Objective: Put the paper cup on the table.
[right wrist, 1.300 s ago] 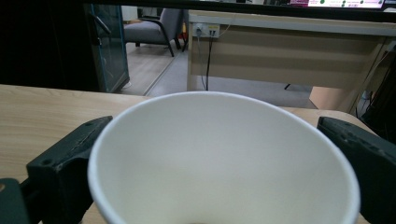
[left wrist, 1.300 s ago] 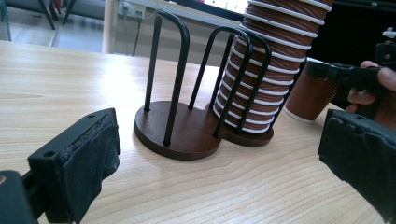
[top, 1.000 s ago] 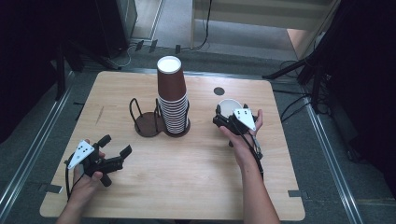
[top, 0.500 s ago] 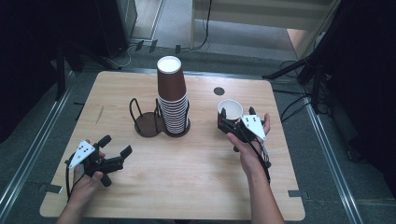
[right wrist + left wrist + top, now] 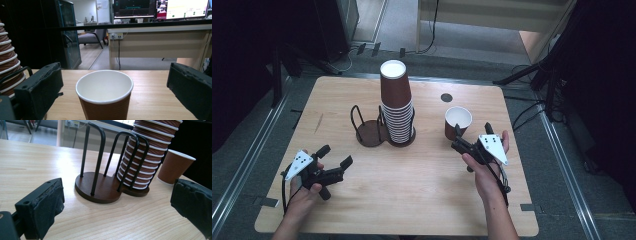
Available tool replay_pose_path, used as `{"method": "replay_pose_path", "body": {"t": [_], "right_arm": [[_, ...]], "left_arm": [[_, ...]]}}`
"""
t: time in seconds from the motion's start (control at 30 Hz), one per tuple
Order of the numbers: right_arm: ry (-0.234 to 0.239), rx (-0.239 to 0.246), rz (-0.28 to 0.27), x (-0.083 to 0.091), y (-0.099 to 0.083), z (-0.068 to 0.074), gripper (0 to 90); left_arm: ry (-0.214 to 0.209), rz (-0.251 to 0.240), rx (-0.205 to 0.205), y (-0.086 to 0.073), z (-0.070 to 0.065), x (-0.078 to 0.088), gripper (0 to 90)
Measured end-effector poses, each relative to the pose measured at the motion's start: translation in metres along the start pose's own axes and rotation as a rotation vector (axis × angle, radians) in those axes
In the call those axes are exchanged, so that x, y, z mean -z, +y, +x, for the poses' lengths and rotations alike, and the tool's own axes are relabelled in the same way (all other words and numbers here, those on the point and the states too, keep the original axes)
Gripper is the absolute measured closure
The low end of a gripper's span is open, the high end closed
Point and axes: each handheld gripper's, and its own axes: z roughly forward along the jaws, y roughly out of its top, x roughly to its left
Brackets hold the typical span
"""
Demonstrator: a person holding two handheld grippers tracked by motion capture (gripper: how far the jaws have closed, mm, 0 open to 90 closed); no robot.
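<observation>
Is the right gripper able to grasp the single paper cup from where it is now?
Probably yes. The right gripper is open, its jaws to either side of the upright cup, with nothing between them.

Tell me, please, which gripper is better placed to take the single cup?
Right. The right gripper is open right beside the cup, which stands upright between its jaws in its own view. The left gripper is open too, but across the table.
</observation>
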Motion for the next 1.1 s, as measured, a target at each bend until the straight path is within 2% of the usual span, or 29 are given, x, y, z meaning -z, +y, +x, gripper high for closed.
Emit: {"method": "replay_pose_path", "body": {"t": [0.3, 0.4, 0.47, 0.87, 1.1], "right_arm": [[-0.009, 0.003, -0.002, 0.024, -0.008, -0.009, 0.2], [-0.015, 0.026, 0.000, 0.033, -0.013, -0.012, 0.2], [-0.017, 0.021, 0.005, 0.039, -0.016, -0.015, 0.2], [-0.067, 0.015, 0.036, 0.065, -0.034, -0.039, 0.2], [-0.095, 0.035, 0.056, 0.079, -0.042, -0.054, 0.2]], "left_arm": [[0.003, 0.002, 0.000, 0.000, 0.001, 0.000, 0.0], [0.005, 0.003, -0.001, -0.001, 0.001, 0.000, 0.0], [0.005, 0.003, -0.001, -0.001, 0.001, 0.000, 0.0], [0.013, 0.013, -0.005, -0.002, 0.002, 0.000, 0.0], [0.022, 0.015, -0.006, -0.003, 0.004, 0.001, 0.0]]}}
